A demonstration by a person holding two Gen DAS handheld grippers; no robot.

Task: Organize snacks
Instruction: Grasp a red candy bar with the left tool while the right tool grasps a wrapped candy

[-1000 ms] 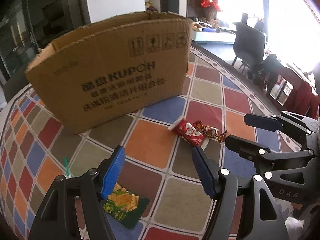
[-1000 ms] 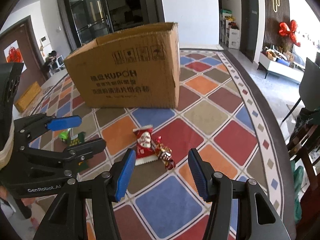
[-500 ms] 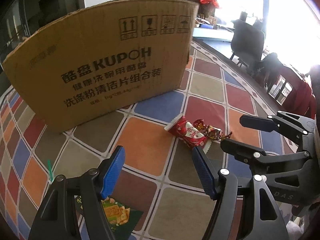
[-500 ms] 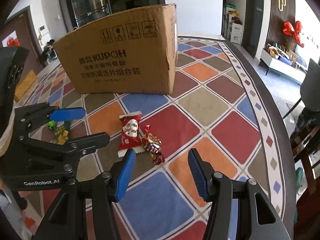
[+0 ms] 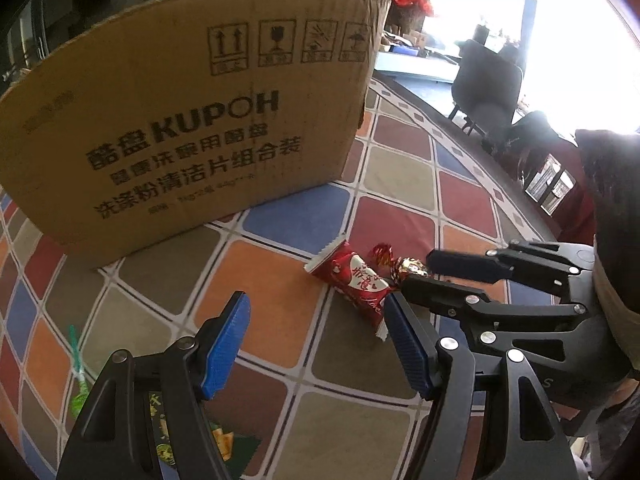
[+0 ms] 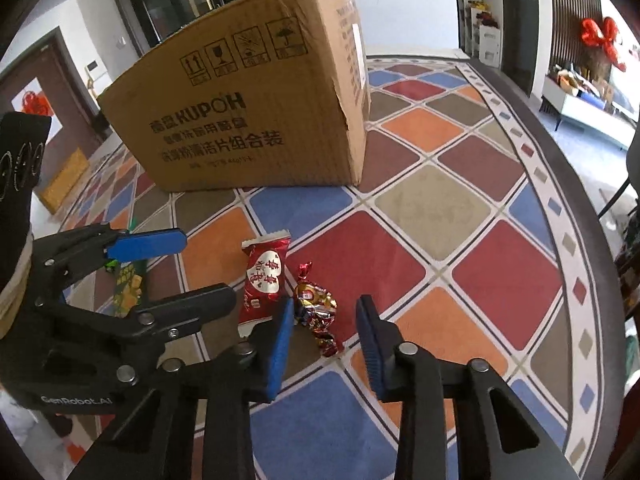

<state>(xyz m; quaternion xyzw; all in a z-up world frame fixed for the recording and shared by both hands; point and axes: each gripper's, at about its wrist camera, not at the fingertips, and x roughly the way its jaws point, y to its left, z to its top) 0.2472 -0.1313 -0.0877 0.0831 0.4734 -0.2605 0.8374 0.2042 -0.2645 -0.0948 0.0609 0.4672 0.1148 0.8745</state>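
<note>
1. Counted four snacks on the tabletop with the colourful diamond-patterned cloth (image 6: 436, 208): one red foil snack packet with white hearts (image 6: 263, 280), one red-gold twisted candy (image 6: 316, 308), one green cracker packet (image 6: 130, 284), one green lollipop (image 5: 76, 364).
2. One big brown cardboard box printed KUPOH (image 6: 248, 96) stood behind them.
3. Red packet and candy lay touching, just ahead of the right claw (image 6: 326, 338).
4. Both claws gaped, holding nothing; left claw (image 5: 316, 344) sat beside the red packet.
</note>
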